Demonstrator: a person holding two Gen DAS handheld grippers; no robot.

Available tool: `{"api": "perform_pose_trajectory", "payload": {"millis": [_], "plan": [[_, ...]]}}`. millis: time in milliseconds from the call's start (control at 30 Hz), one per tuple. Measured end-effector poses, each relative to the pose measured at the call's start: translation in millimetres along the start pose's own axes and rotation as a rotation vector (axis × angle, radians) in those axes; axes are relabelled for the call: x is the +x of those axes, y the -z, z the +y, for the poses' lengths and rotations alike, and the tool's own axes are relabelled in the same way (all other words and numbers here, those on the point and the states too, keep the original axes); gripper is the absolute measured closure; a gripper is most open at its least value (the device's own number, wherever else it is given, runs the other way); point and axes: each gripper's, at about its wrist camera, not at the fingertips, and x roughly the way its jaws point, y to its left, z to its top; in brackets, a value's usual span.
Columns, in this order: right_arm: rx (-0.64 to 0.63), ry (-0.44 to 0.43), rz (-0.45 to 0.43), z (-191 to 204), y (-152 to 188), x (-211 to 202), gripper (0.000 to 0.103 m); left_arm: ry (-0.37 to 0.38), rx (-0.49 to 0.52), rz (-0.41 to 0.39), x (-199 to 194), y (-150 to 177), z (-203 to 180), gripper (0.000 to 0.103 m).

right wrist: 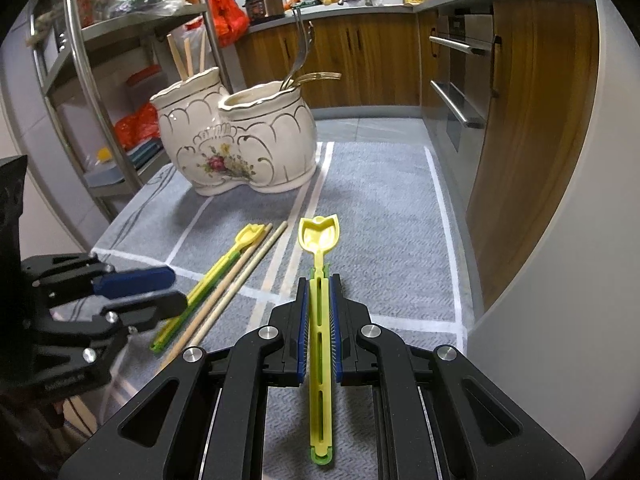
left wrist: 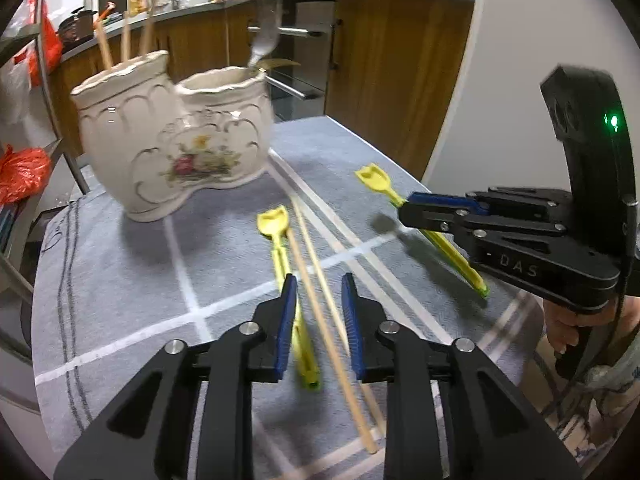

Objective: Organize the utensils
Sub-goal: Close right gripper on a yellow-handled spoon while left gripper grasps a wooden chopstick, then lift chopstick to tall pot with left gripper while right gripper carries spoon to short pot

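A white two-pot ceramic holder (left wrist: 172, 136) (right wrist: 240, 140) stands at the back of the grey mat; its left pot holds wooden chopsticks (left wrist: 125, 42), its right pot metal utensils (right wrist: 298, 62). My right gripper (right wrist: 319, 280) (left wrist: 408, 206) is shut on a yellow spoon (right wrist: 320, 264) (left wrist: 378, 182), low over the mat. My left gripper (left wrist: 319, 286) (right wrist: 176, 288) is open above two wooden chopsticks (left wrist: 320, 300) (right wrist: 232, 280) and a second yellow spoon (left wrist: 280, 240) (right wrist: 224, 266) lying on the mat.
The grey mat (right wrist: 380, 208) (left wrist: 120, 272) covers a narrow table. A metal shelf rack (right wrist: 100, 92) with bags stands left, wooden cabinets and an oven (right wrist: 460, 80) right and behind.
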Motion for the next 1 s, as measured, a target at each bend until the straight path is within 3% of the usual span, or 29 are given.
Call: {"api": "perform_pose_trajectory", "payload": {"millis": [167,633,767,1000], "plan": [[0.005,-0.003,-0.003,-2.0,0.8,-2.0,0.092,-0.032,0.024,0.044,14.0,2.5,-7.7,0.094],[0.012,-0.009,-0.008,-4.5,1.5,-2.7,0.092,-0.129,0.044,0.062,39.5,-9.6,-3.7,0.096],[0.01,-0.01,-0.017,-5.6,0.9,-4.2,0.092,-0.067,0.035,0.032,35.5,-9.8,-1.5,0.098],[0.013,0.0,-0.047,-4.2,-3.6,-9.6,0.092,-0.008,0.018,-0.091,7.3,-15.3,4.3,0.098]]}}
